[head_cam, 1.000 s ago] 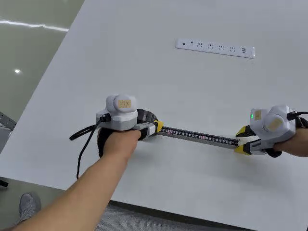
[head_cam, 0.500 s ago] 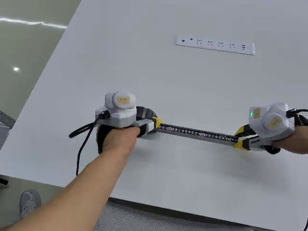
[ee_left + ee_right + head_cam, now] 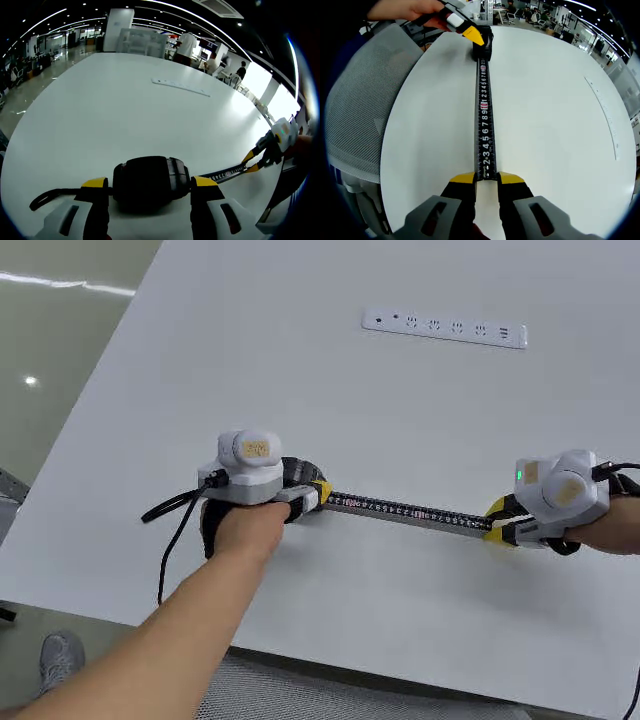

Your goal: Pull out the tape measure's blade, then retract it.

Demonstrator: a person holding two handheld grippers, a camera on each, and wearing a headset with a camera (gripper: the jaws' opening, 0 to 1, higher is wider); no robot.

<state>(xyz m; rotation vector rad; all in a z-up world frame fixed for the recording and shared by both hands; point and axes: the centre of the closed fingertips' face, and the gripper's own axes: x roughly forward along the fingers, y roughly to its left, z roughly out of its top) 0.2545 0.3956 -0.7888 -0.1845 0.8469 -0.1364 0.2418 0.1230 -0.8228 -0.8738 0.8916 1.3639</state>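
Tape measure case (image 3: 302, 473) clamped btwn left tool (image 3: 150, 182) jaws; right tool (image 3: 486, 178) pinches blade tip (image 3: 485, 169).

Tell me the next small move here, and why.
Probably ease the right gripper toward the case, letting the blade wind in. The blade already lies well out across the table, with the right gripper shut on its tip and the left gripper shut on the case, so the pull looks done and retracting remains.

Black tape measure (image 3: 151, 182) sits with numbered blade (image 3: 484, 125) drawn out straight.
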